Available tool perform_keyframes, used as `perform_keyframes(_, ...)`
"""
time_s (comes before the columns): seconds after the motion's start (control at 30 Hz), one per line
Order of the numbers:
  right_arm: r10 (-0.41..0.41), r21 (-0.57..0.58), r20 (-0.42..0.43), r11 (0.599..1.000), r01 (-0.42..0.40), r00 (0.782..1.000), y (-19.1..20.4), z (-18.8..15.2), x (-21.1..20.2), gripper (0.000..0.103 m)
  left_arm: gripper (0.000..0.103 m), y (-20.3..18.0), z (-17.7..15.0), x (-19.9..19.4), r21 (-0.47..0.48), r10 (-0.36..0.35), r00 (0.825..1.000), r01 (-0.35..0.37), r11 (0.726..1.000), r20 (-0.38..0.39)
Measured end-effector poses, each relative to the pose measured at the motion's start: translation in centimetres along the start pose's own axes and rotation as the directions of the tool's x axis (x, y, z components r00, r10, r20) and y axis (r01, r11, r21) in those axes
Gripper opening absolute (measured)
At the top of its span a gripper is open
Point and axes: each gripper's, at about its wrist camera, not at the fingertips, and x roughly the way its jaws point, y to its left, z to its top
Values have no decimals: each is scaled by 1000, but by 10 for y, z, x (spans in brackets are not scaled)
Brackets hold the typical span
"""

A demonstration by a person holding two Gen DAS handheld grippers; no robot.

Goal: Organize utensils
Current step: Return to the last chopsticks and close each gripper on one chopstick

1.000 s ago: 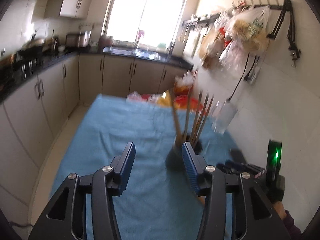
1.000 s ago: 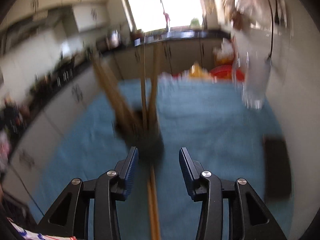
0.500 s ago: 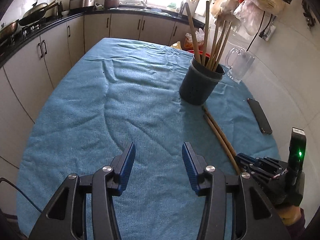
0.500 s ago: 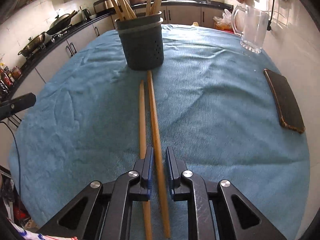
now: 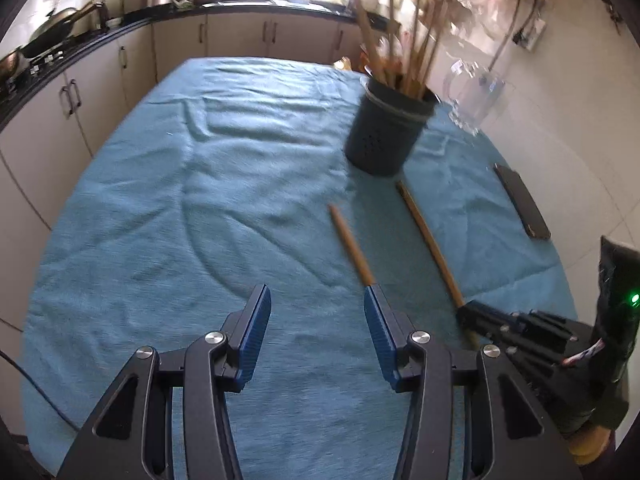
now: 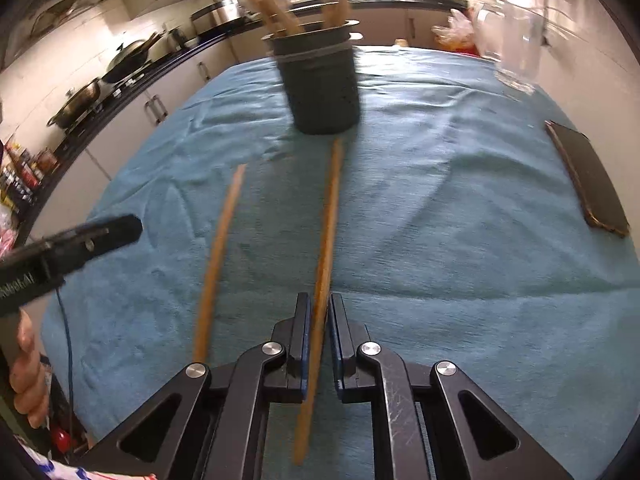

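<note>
A dark utensil holder (image 5: 386, 130) (image 6: 322, 84) with several wooden chopsticks stands on the blue cloth. Two wooden chopsticks lie on the cloth. My right gripper (image 6: 319, 312) is shut on one chopstick (image 6: 330, 216) whose far tip points at the holder; it also shows in the left wrist view (image 5: 430, 240). The other chopstick (image 6: 220, 248) (image 5: 352, 246) lies loose to its left. My left gripper (image 5: 316, 316) is open and empty, its right finger near that loose chopstick's near end. The right gripper shows at the left wrist view's right edge (image 5: 468, 316).
A glass mug (image 5: 472, 96) (image 6: 516, 40) stands behind and right of the holder. A dark phone (image 5: 522, 206) (image 6: 588, 182) lies near the table's right edge. Kitchen cabinets and a counter with pans (image 5: 60, 32) run along the left and back.
My right gripper has closed on one chopstick. The two chopsticks, side by side before, are now apart. My left gripper has moved closer to the loose chopstick.
</note>
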Motion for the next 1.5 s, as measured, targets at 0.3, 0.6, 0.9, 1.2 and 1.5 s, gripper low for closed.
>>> perform_keyframes(0.3,-77,20,10,997,77,997,-35,-16,-22,9,47,-31,2,47,63,50,993,-44,997,-103)
perform_keyframes(0.6,-85,64,-2,994,85,996,-49,-35,-40,9,11,-56,7,60,212,96,990,-72,975,-105)
perform_keyframes(0.9,-89,36,-15,995,90,996,-52,-39,-45,30,9,-31,4,37,268,48,990,-10,963,-135)
perform_keyframes(1.2,-98,17,-63,995,100,993,-57,28,1,21,13,-41,27,67,250,52,980,-2,968,-194)
perform_keyframes(1.5,-161,-45,-104,987,157,982,-46,85,42,17,13,-52,47,84,257,68,982,-21,966,-178)
